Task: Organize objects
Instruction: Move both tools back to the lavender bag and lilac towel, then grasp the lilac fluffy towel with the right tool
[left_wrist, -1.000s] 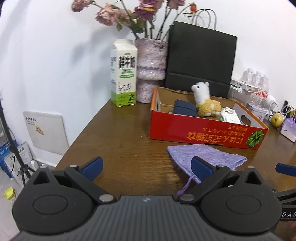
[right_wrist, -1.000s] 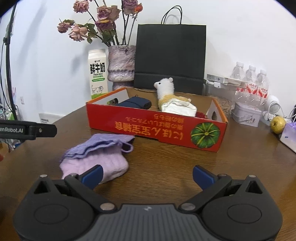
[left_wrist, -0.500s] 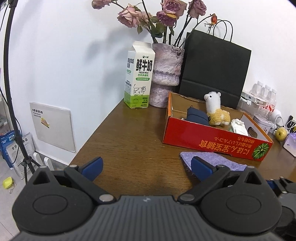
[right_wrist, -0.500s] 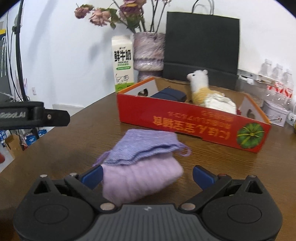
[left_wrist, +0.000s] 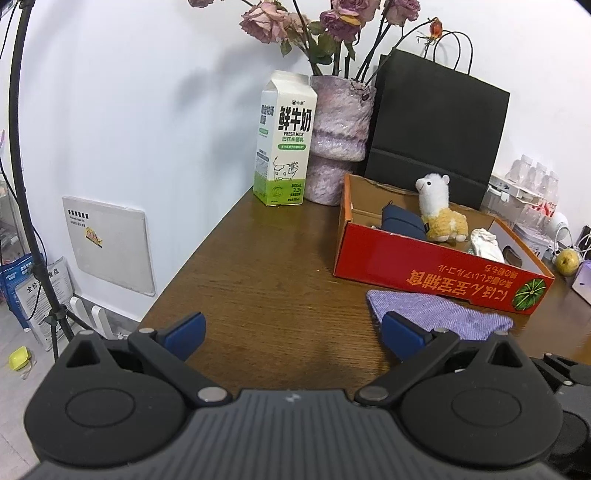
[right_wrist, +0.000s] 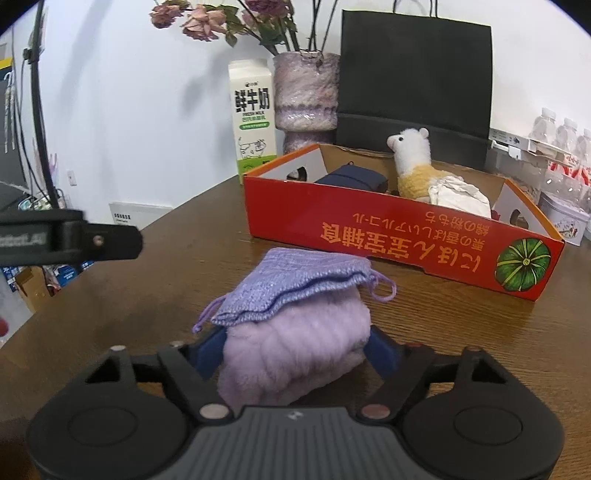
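My right tongs (right_wrist: 297, 350) pinch a fluffy lilac bundle (right_wrist: 295, 350) from both sides, one blue pad pressed into each flank, low over the brown wooden bench (right_wrist: 461, 332). A knitted purple pouch (right_wrist: 299, 284) with a thin drawstring lies draped over the top of the bundle, just ahead of the pads. Straight beyond it, near but apart, sits a red cardboard tray (right_wrist: 406, 236) with upside-down orange lettering and a green pumpkin picture on its near wall. Inside the tray I see a white and yellow alpaca plush (right_wrist: 412, 166) standing upright, a dark navy pouch (right_wrist: 351, 179) to its left and a crumpled white cloth (right_wrist: 460, 195) to its right. Behind the tray, against the white wall, stand a milk carton (right_wrist: 253, 118), a mottled purple vase (right_wrist: 306, 99) of dried roses and a black paper bag (right_wrist: 415, 74). My left tongs (left_wrist: 291, 330) are spread wide with nothing between them, hovering over bare bench ahead of me. From this side the knitted purple pouch (left_wrist: 439, 314) lies just past my right-hand pad, and the red cardboard tray (left_wrist: 436, 273) sits farther ahead and to the right. A yellow-green fruit (left_wrist: 567, 260) rests beyond the tray's far right end.
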